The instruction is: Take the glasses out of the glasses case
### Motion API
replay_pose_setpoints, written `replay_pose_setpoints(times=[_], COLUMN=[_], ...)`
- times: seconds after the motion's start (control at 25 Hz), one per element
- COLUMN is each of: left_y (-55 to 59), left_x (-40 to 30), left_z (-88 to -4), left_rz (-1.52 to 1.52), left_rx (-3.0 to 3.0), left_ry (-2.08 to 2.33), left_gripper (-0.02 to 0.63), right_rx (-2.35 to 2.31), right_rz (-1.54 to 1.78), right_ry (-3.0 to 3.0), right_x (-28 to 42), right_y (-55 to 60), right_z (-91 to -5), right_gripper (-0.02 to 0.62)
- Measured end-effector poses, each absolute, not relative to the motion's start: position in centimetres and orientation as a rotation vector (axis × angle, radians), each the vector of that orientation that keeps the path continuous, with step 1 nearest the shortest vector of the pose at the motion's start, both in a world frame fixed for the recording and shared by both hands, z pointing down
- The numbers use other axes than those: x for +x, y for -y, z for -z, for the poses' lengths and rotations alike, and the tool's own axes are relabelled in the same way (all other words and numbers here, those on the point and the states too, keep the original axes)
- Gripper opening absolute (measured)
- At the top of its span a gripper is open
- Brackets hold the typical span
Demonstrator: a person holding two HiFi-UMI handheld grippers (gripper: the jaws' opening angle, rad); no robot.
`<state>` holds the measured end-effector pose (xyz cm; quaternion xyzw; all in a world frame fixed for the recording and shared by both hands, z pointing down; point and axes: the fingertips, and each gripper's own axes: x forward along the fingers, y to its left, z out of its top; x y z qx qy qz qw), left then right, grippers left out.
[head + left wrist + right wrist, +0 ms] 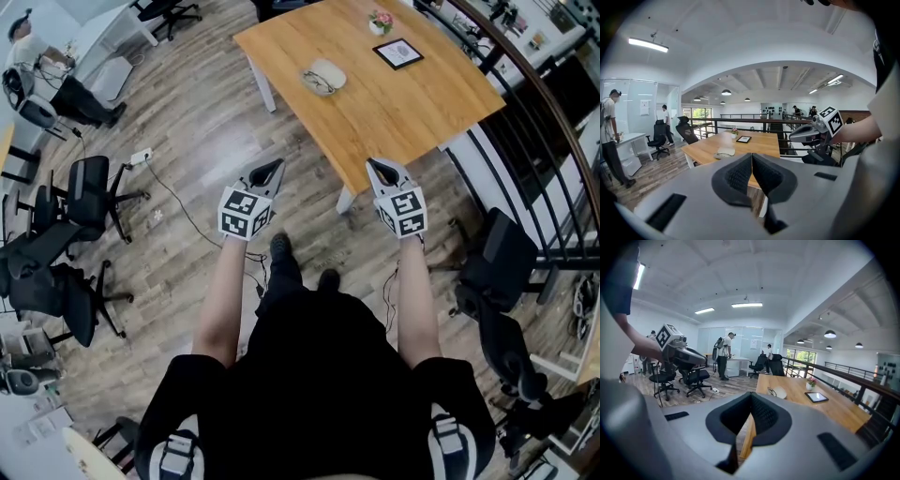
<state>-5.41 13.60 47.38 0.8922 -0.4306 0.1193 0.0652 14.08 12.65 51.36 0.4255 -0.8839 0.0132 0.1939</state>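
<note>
A pale oval glasses case (325, 76) lies on the wooden table (412, 103), with dark-rimmed glasses (317, 83) showing at its left side. Both grippers hang in the air short of the table's near edge, well apart from the case. My left gripper (275, 166) is shut and holds nothing; its pads meet in the left gripper view (752, 158), with the case (725, 151) far ahead. My right gripper (373, 164) is shut and holds nothing as well (751, 397); the case (780, 392) and glasses (772, 391) lie beyond it.
A dark tablet (397, 52) and a small flower pot (380, 22) sit at the table's far end. A black railing (553, 141) runs along the right. Office chairs (89, 192) stand on the left floor, with a cable and power strip (141, 156). People stand by desks (725, 361).
</note>
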Motion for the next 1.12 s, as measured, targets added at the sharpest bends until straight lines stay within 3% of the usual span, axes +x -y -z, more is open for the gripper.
replay_pose_setpoints(times=[0.64,0.84,0.92,1.04,1.12], left_y=[-13.5,-12.8,-12.4,-11.7,-11.3], left_x=[-6.0,-5.6,-5.4,-5.7,-6.2], left_z=[-47.2,-47.6,-47.6,-47.7,-47.8], left_rz=[-0.326,-0.349,-0.362,-0.377,-0.381], left_rx=[2.715,2.737,2.747,2.748,2.745], left_ry=[1.276,1.23,1.215,1.203,1.199], left_gripper=[0.023,0.025,0.034,0.127,0.146], right_rx=[1.197,1.206,1.219,1.236,1.246], right_rz=[-0.027,-0.027,-0.03,-0.046,-0.051], right_ry=[2.471,2.486,2.48,2.482,2.487], right_x=[12.9,12.6,12.7,12.4,12.1], right_y=[-12.7,-12.2,-11.7,-11.0,-10.6], right_z=[-51.6,-51.4,-51.5,-51.6,-51.5], right_gripper=[0.014,0.069,0.119,0.181,0.2])
